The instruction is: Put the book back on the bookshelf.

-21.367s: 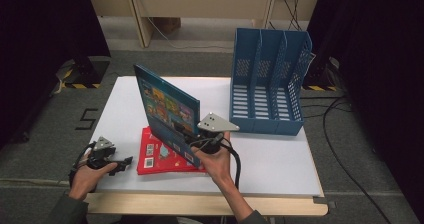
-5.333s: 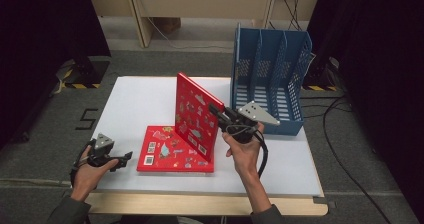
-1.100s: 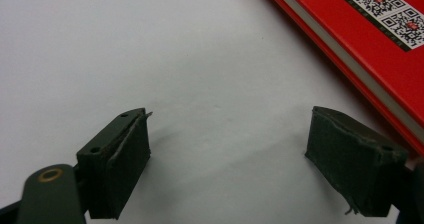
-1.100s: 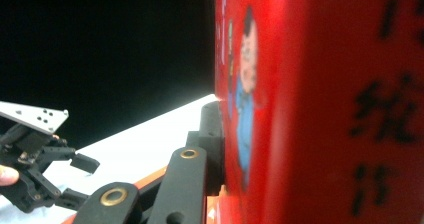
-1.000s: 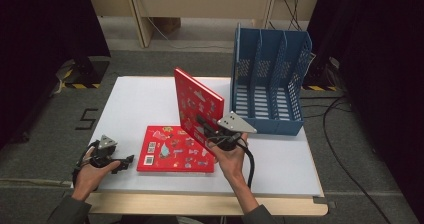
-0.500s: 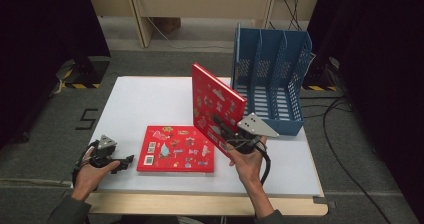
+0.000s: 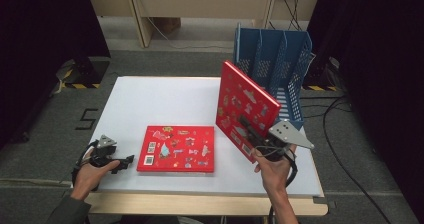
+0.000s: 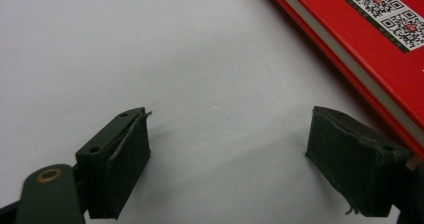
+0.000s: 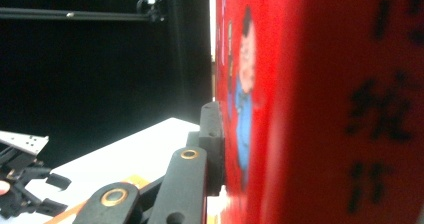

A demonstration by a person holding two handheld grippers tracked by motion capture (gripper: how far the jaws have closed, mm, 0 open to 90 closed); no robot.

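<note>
A white table (image 7: 165,101) stands on grey carpet with dark curtains at both sides. The right tongs (image 7: 255,136), near the table's right front, are clamped on the lower edge of a red book (image 7: 245,109) and hold it tilted up off the table; a blue file rack (image 7: 272,69) stands just beyond it. The left tongs (image 7: 122,161) rest at the table's left front with jaws wide apart and nothing between them. Just to their right a second red book (image 7: 177,149) lies flat, its edge beside one jaw.
</note>
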